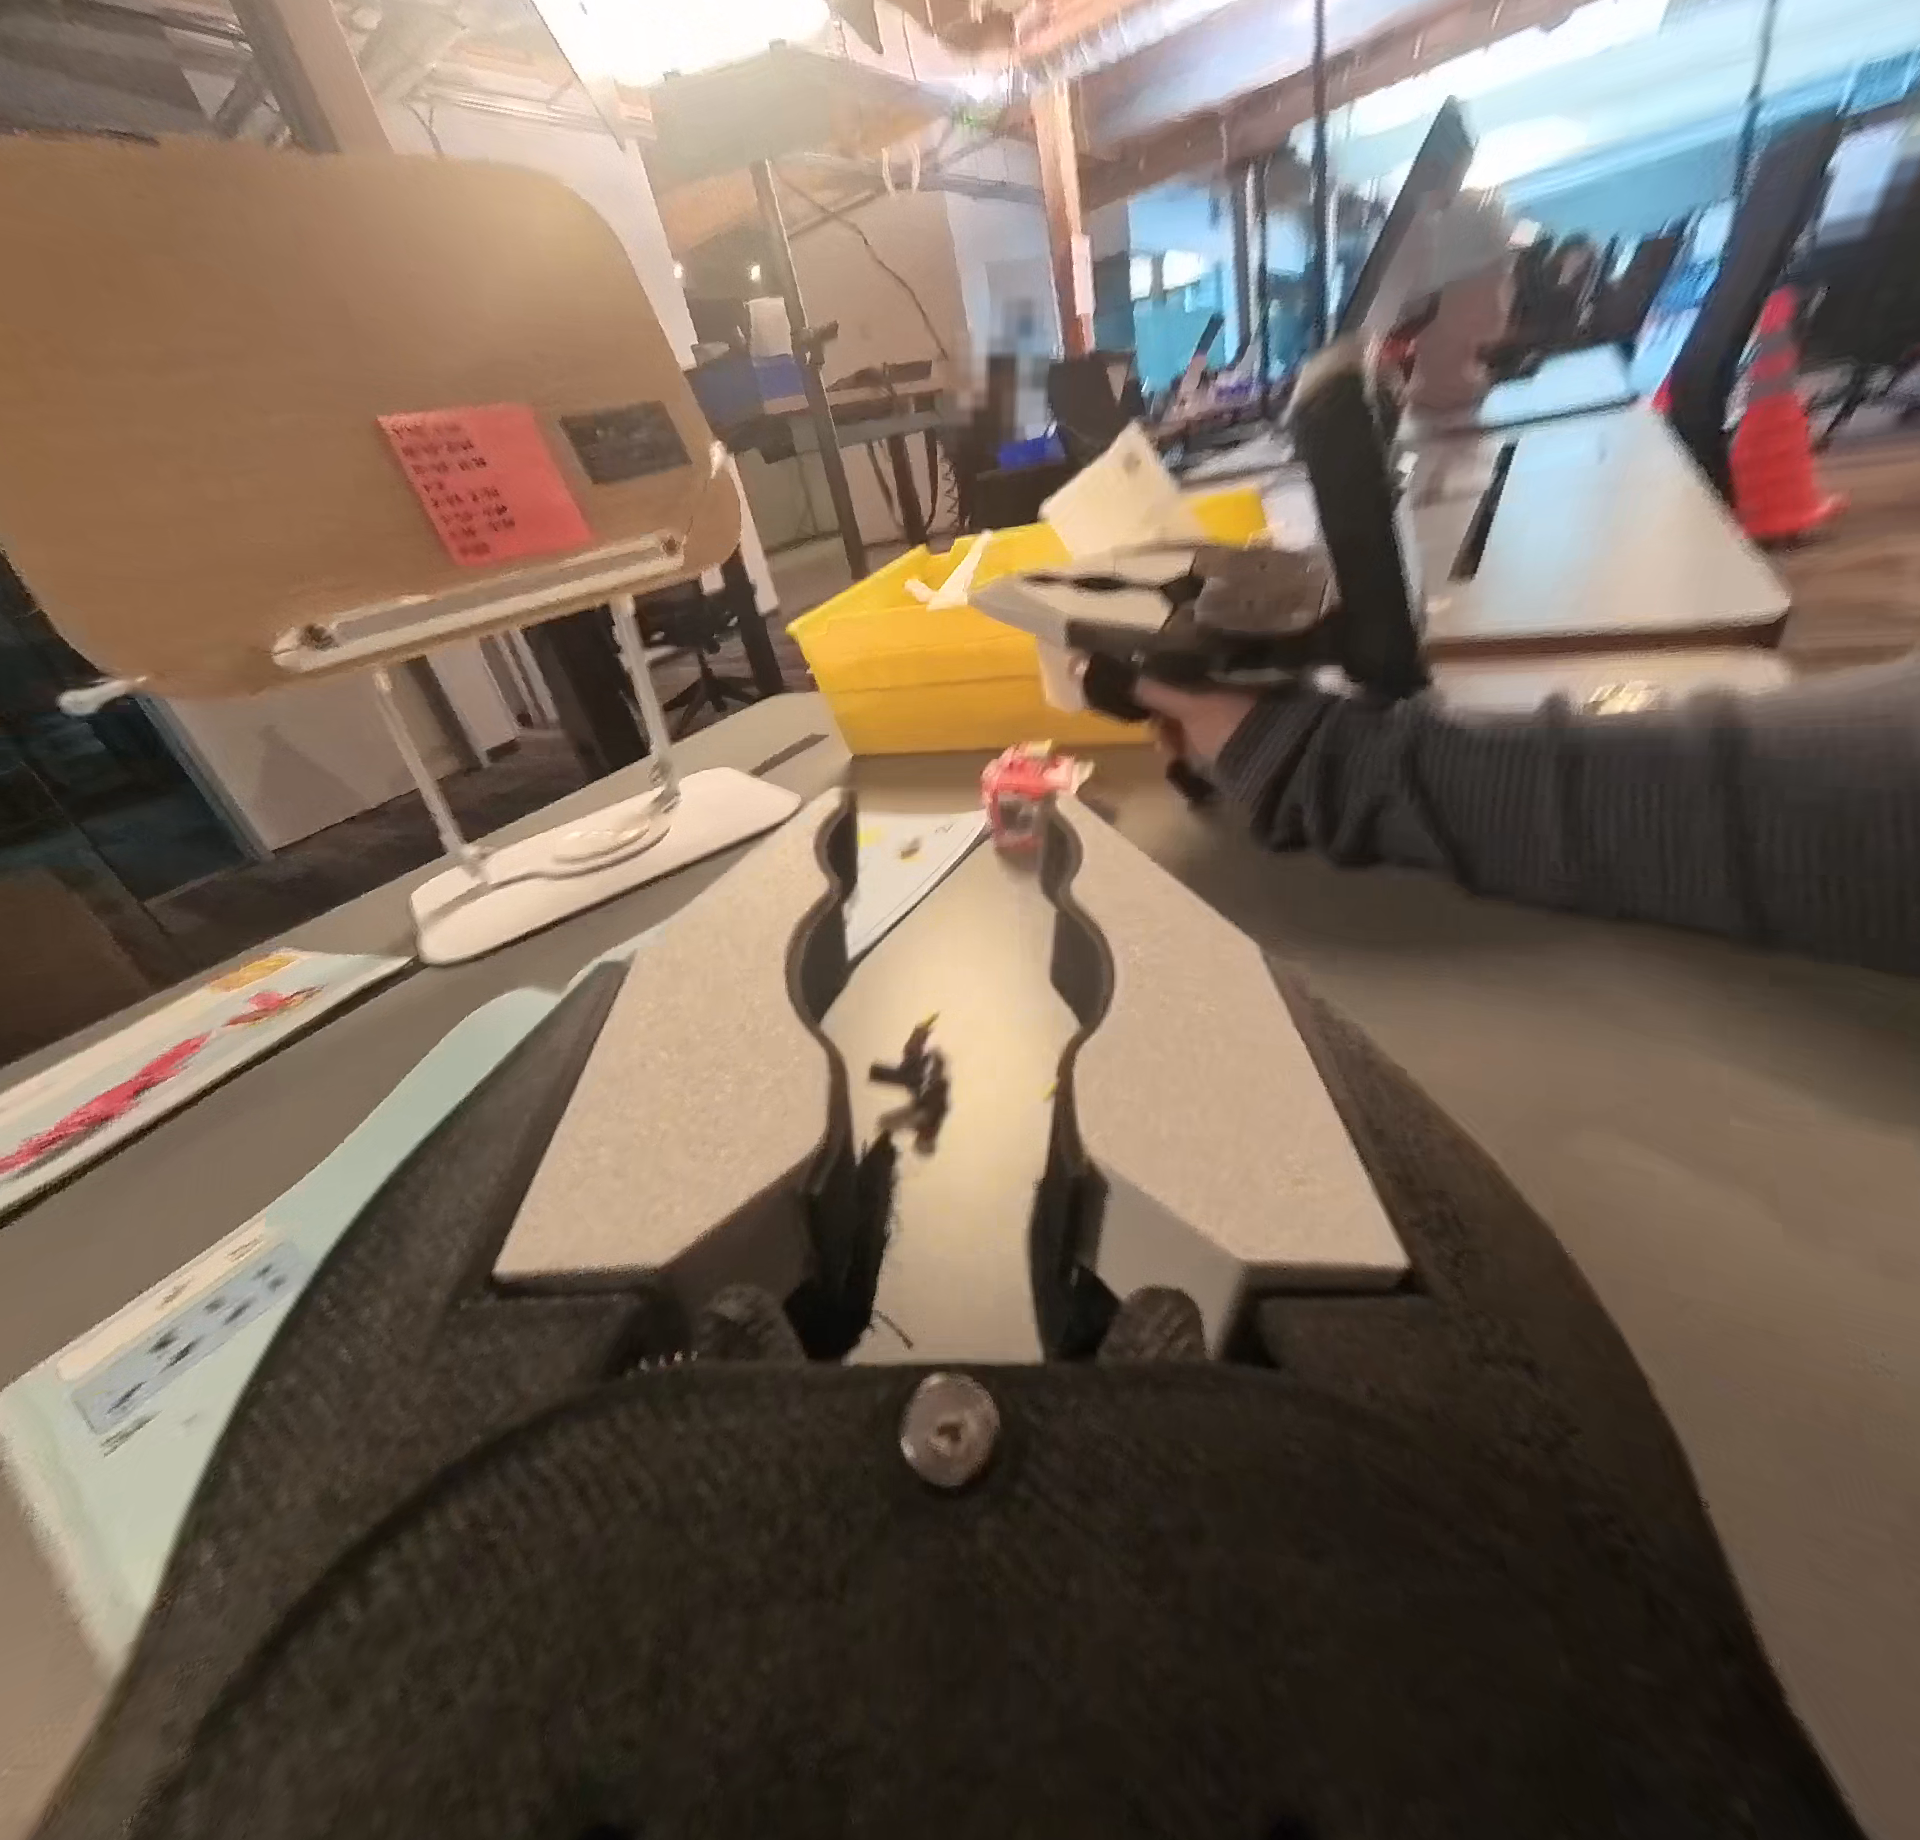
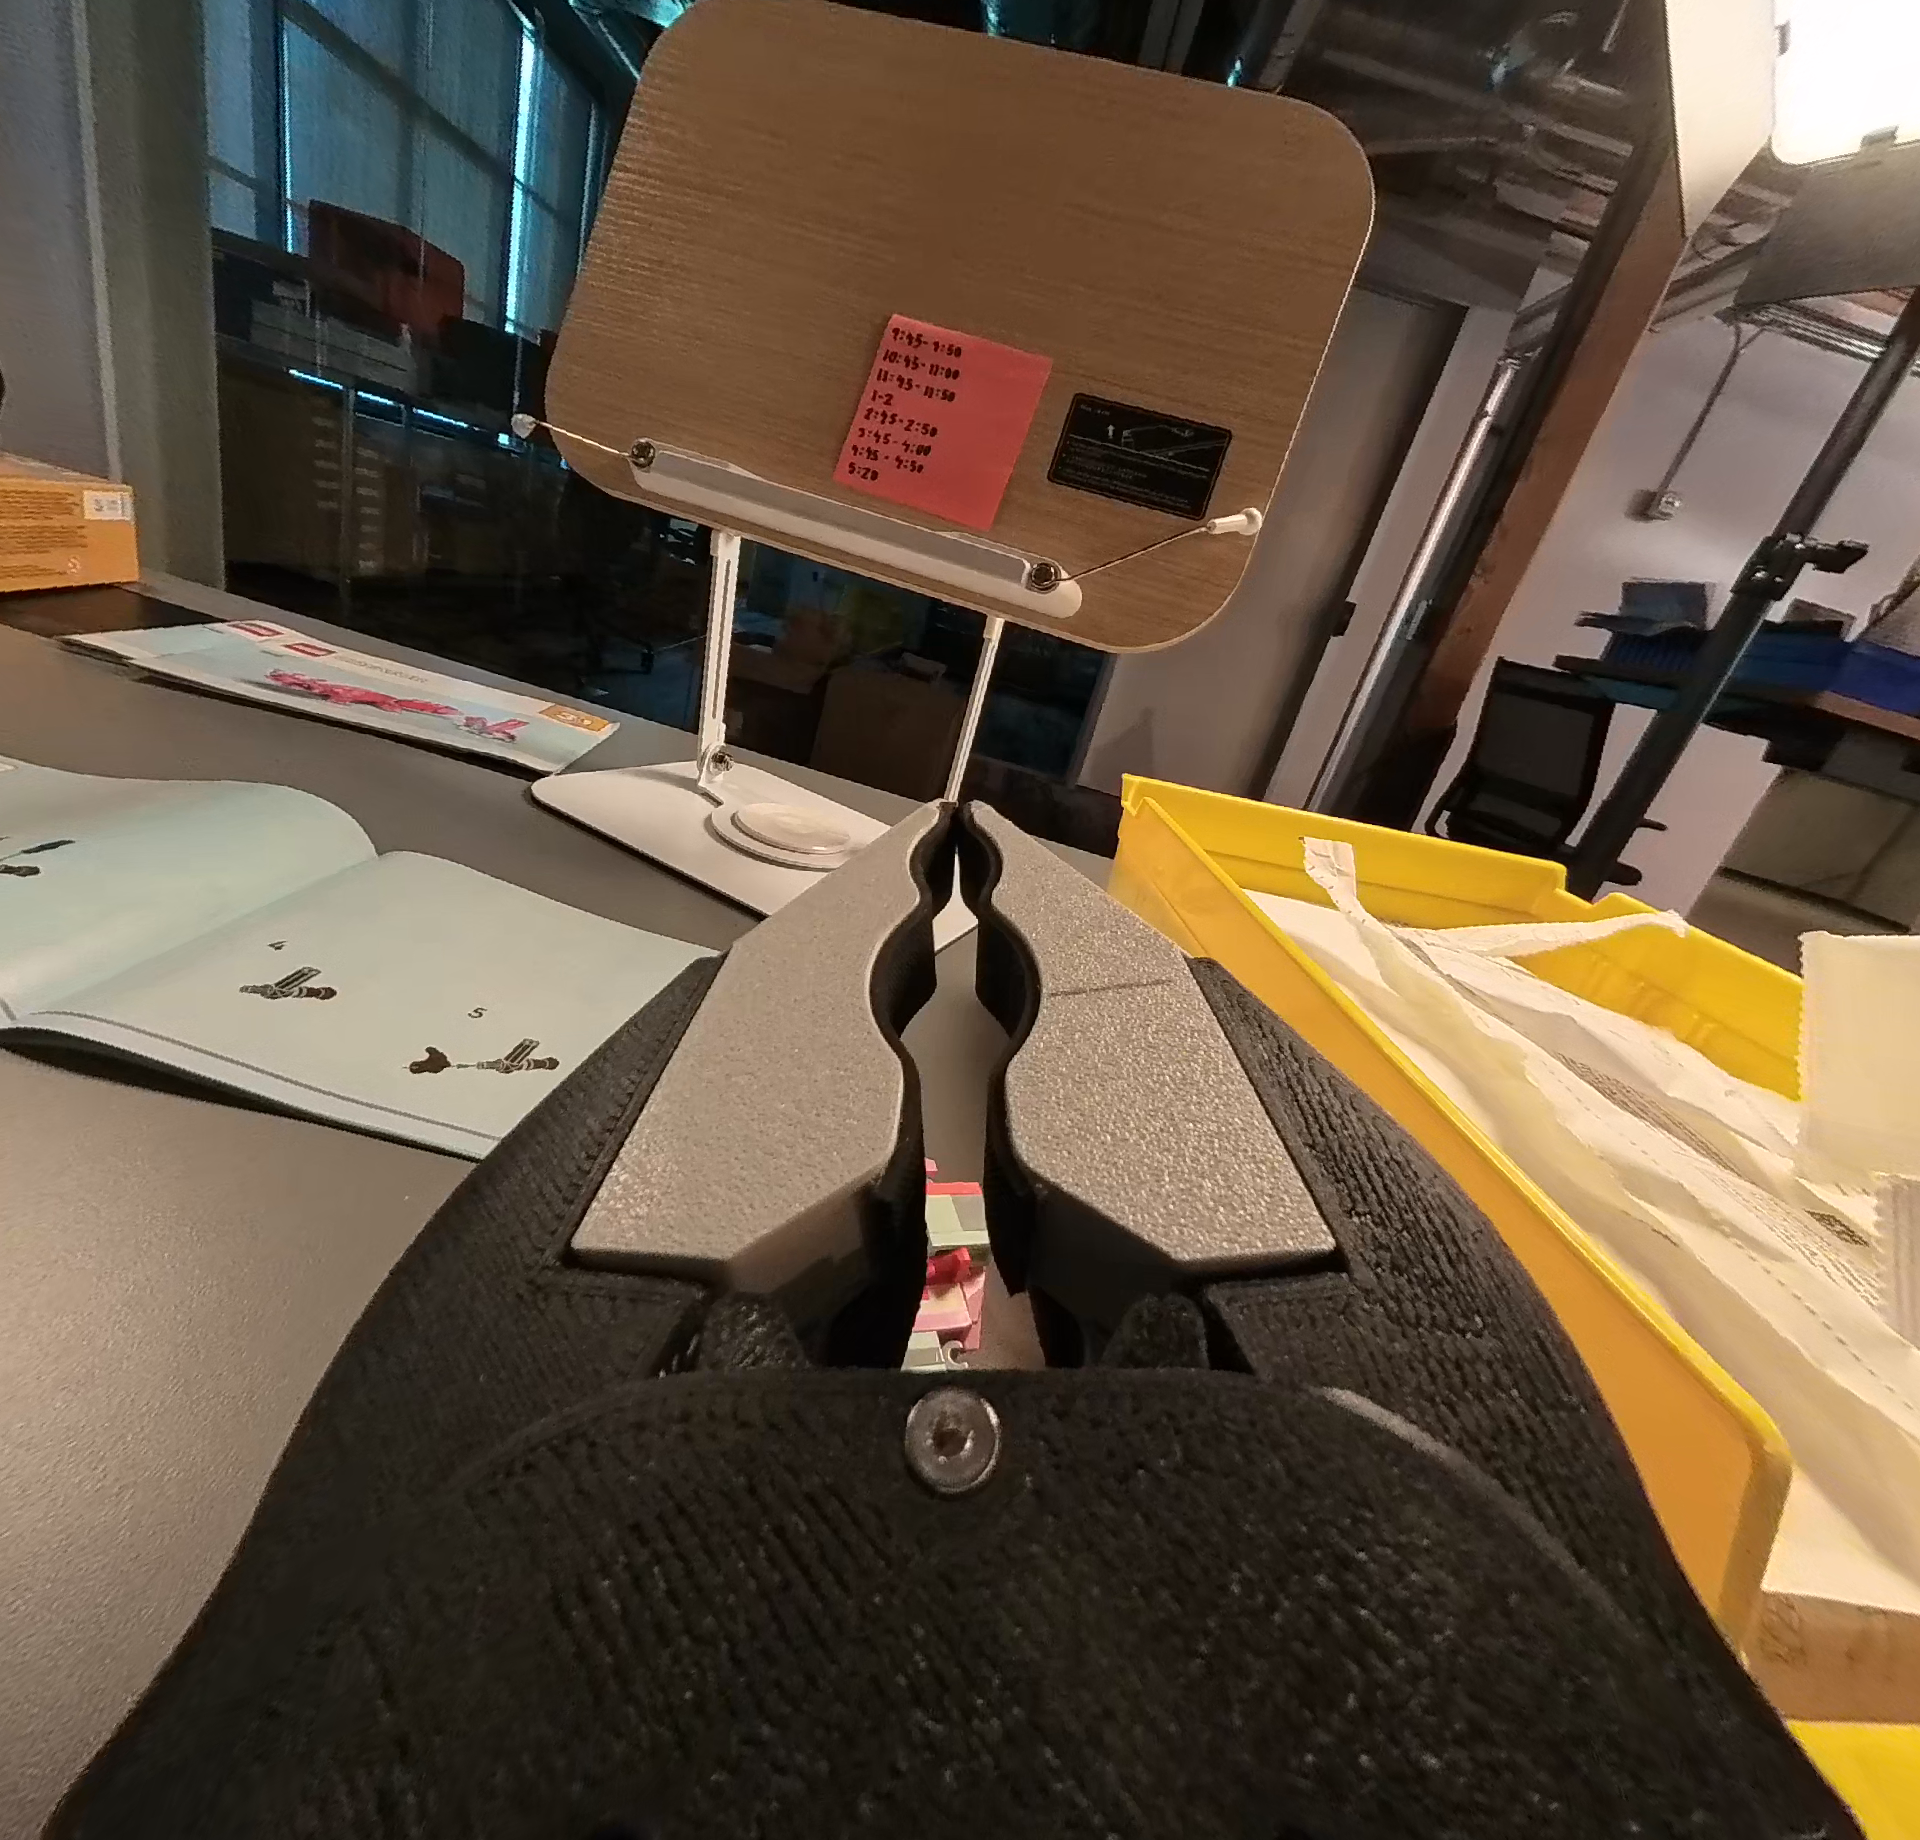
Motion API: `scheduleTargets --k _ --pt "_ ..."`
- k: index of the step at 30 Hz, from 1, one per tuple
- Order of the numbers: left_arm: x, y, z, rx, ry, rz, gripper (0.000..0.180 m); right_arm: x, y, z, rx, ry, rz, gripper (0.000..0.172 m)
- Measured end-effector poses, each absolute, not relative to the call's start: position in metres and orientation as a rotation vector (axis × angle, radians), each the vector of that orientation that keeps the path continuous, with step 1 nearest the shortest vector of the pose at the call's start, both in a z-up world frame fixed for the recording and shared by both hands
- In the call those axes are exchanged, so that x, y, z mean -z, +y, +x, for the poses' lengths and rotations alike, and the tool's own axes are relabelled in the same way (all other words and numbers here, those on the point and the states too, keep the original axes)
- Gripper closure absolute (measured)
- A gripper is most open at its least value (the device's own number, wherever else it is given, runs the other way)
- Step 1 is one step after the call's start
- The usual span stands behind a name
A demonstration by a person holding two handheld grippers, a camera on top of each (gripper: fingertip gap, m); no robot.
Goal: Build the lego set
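My left gripper [image 1: 951,814] is open and holds nothing, low over the grey table [image 1: 1558,1115]. A small black piece [image 1: 914,1073] lies on the table between its fingers without touching them. A small red brick build [image 1: 1023,803] stands just beyond the right fingertip, next to a white sheet [image 1: 904,881]. My right gripper [image 2: 956,816] is shut, with nothing showing between its tips. It also shows in the left wrist view [image 1: 1013,601], held by a hand above the yellow bin [image 1: 914,647]. A pink and green brick build [image 2: 951,1260] shows below its finger bases.
A wooden book stand [image 2: 956,232] with a pink note stands on a white base [image 2: 644,803]; it also shows in the left wrist view [image 1: 260,336]. An open instruction booklet [image 2: 260,959] and a closed one [image 2: 343,694] lie at the left. The yellow bin [image 2: 1195,855] holds white paper bags [image 2: 1507,1063]. A sleeved arm [image 1: 1558,814] reaches in from the right. Spacing between my two grippers at the tips: around 25 cm.
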State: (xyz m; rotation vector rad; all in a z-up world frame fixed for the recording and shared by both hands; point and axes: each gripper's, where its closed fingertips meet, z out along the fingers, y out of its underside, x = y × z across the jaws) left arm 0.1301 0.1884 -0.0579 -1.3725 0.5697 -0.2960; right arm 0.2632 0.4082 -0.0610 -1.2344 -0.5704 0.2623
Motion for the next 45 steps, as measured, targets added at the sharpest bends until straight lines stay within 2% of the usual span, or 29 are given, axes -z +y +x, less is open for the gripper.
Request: scheduleTargets --k 4,8,13,16,19,27,35,45 --pt "0.023 0.171 0.152 0.421 0.564 -1.346 0.126 0.06 0.408 0.264 -0.263 -0.567 -1.231 0.172" --pt "-0.026 0.127 0.135 0.445 0.574 -1.338 0.126 0.06 0.407 0.264 -0.271 -0.562 -1.228 0.172" --pt "-0.068 0.08 0.031 0.28 0.416 -1.477 0.131 0.059 0.408 0.266 -0.286 -0.55 -1.23 0.172" --pt "-0.046 0.062 -0.058 0.049 0.277 -1.76 0.139 0.059 0.408 0.266 -0.296 -0.543 -1.23 0.172" --pt "0.005 0.043 -0.124 -0.077 0.127 -2.106 0.146 0.058 0.408 0.268 -0.304 -0.533 -1.23 0.172" --pt "0.105 0.008 -0.163 0.007 0.002 -2.703 0.18 0.057 0.409 0.27 -0.331 -0.513 -1.231 0.172" --pt "0.159 -0.02 -0.164 0.159 0.01 -3.085 0.18 0.056 0.409 0.272 -0.363 -0.492 -1.233 0.172" --pt "0.171 -0.006 -0.179 0.07 -0.011 -3.108 0.167 0.055 0.409 0.274 -0.389 -0.474 -1.234 0.172"
